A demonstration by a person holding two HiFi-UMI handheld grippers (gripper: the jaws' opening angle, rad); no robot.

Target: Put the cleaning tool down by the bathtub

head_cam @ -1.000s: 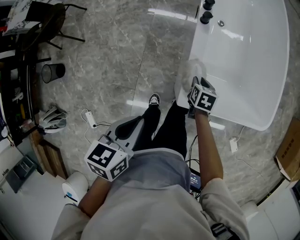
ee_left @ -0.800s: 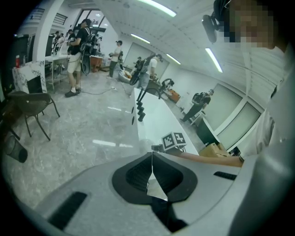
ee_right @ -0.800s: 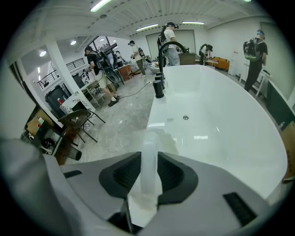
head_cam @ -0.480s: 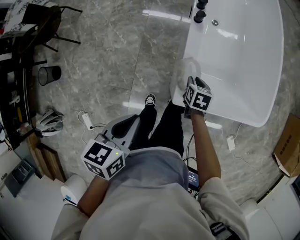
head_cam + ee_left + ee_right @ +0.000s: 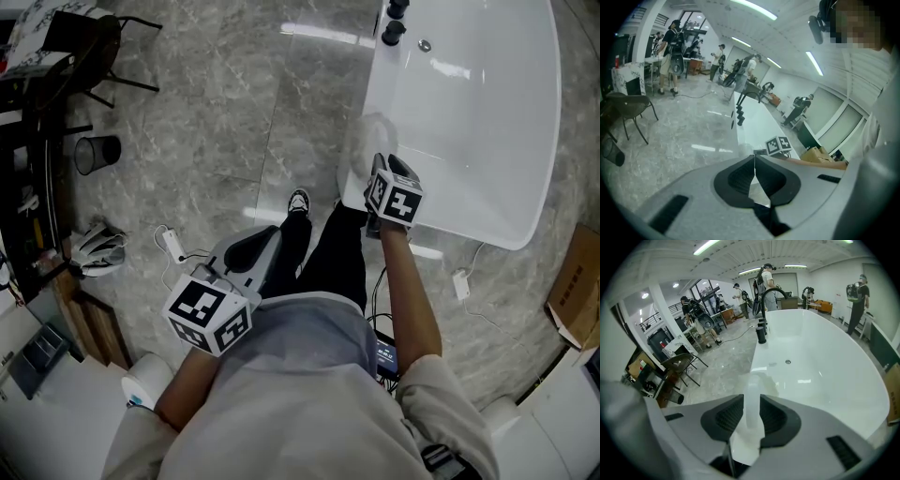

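Observation:
The cleaning tool (image 5: 368, 142) is a pale, translucent plastic piece hanging over the left rim of the white bathtub (image 5: 487, 141). My right gripper (image 5: 377, 173) is shut on the tool's handle (image 5: 752, 401), which stands upright between the dark pads (image 5: 774, 416). The tool's head is blurred against the tub's rim (image 5: 764, 380). My left gripper (image 5: 251, 251) is low by the person's left leg, far from the tub. In the left gripper view its pads (image 5: 740, 176) meet with nothing between them.
Black tap knobs (image 5: 389, 21) stand at the tub's far end. A wire bin (image 5: 97, 152), a chair (image 5: 89, 42) and dark furniture line the left side. A charger with cable (image 5: 173, 246) lies on the grey marble floor. A cardboard box (image 5: 574, 302) sits right. Other people stand far off.
The head view has drifted slightly, so the tub sits a little higher and further left. My right gripper stays at the tub's rim, holding the tool. The left gripper has barely moved.

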